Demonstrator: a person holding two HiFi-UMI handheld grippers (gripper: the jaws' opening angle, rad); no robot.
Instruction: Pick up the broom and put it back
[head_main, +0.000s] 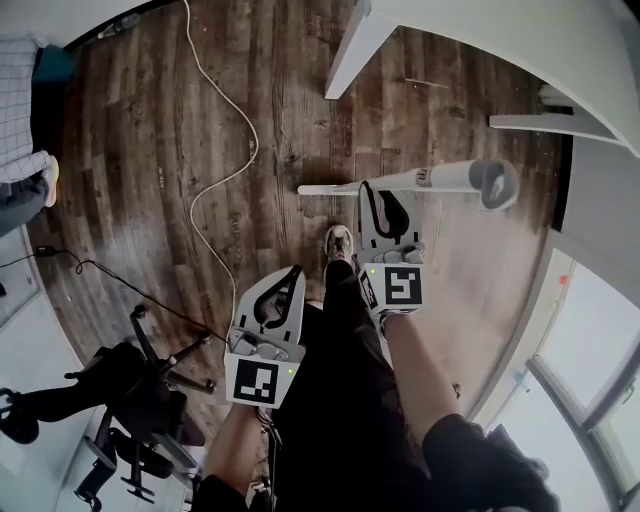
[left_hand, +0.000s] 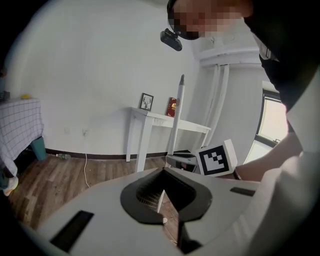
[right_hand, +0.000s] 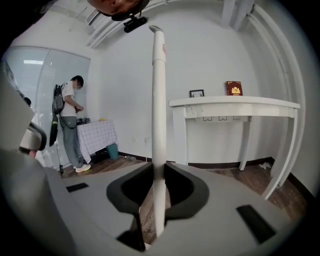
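While my right hand-held gripper (right_hand: 159, 169) is clamped on the broom handle (right_hand: 159, 100), the pole stands upright between its black pads and runs to 12 o'clock in the right gripper view. From the head view, that same right hand-held gripper (head_main: 380, 198) grips the white handle (head_main: 440, 178) partway along. The grey-capped thick end lies toward 3 o'clock and the thin end toward 9 o'clock, above the wood floor (head_main: 150, 150). I cannot see the broom's head in any view.

My left hand-held gripper (head_main: 290, 278) sits at 7 o'clock from the right one, beside my dark trouser leg (head_main: 345, 340). Its jaw tips are together on nothing in the left gripper view (left_hand: 163, 171).

Behind the handle stands a white worktop (right_hand: 235, 102) carrying a small picture frame (right_hand: 197, 93) and a red box (right_hand: 233, 88). A white cable (head_main: 225, 180) snakes over the floor at 10 o'clock.
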